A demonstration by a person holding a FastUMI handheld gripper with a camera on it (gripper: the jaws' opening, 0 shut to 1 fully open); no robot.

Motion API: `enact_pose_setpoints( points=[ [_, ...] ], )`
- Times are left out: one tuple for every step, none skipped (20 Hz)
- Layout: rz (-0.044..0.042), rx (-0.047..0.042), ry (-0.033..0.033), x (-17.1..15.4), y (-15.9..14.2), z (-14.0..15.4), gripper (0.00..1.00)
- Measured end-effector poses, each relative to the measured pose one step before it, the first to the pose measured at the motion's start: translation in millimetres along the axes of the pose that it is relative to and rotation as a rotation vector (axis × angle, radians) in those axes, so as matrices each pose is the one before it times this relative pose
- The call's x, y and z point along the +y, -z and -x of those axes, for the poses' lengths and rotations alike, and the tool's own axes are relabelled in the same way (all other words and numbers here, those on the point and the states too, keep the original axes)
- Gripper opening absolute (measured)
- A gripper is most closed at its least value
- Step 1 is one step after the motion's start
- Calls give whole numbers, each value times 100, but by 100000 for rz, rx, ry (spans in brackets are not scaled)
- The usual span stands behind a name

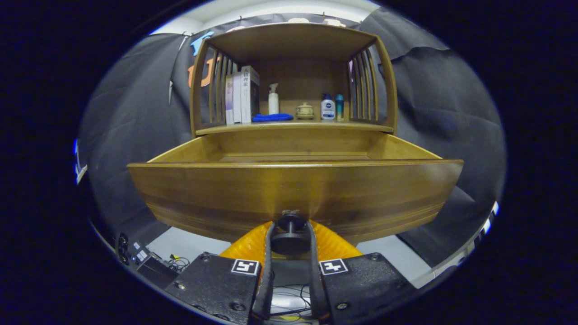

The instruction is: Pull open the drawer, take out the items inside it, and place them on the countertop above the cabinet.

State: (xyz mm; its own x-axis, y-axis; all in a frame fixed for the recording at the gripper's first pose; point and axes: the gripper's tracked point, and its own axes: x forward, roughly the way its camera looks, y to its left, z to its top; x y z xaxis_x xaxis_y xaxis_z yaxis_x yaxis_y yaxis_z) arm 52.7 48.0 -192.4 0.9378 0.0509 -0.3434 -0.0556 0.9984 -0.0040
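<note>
Wooden cabinet [293, 45]: open drawer's [293, 189] knob [290, 225] between clamped gripper [290, 232] fingers.

1 drawer [293, 189], 3 books [242, 95], 3 bottles [328, 107], 1 cloth [272, 117], 1 jar [305, 110]

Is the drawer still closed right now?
No, the drawer stands pulled out from the cabinet, and the gripper is closed on its knob.

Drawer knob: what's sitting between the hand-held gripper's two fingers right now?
In the gripper view, the dark round knob on the drawer front sits between the hand-held gripper fingers, which press on it from both sides. Nothing else lies between them.
</note>
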Motion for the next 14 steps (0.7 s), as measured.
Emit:
enact_pose_setpoints(
  points=[
    [23, 796, 520, -55, 37, -83, 36],
    [685, -128, -452, -15, 114, 338, 36],
    [-18, 49, -658, -20, 6, -80, 37],
    [-939, -515, -793, -34, -140, 127, 40],
    [-545, -1413, -36, -76, -424, 247, 45],
    [528, -2087, 992, -397, -554, 472, 47],
    [1270, -2448, 929, -633, -578, 986, 57],
    [1009, -2248, 890, -553, -789, 824, 67],
    [-177, -2318, 1530, -601, -988, 874, 77],
    [-1375, -2296, 887, -549, -1125, 837, 87],
    [-1633, -2709, 348, -457, -1347, 670, 97],
    [-864, -2053, 462, -443, -1289, 532, 97],
    [-816, -2073, -417, -325, -1378, 441, 98],
    [-861, -1558, -370, -237, -1445, 261, 98]
  ],
)
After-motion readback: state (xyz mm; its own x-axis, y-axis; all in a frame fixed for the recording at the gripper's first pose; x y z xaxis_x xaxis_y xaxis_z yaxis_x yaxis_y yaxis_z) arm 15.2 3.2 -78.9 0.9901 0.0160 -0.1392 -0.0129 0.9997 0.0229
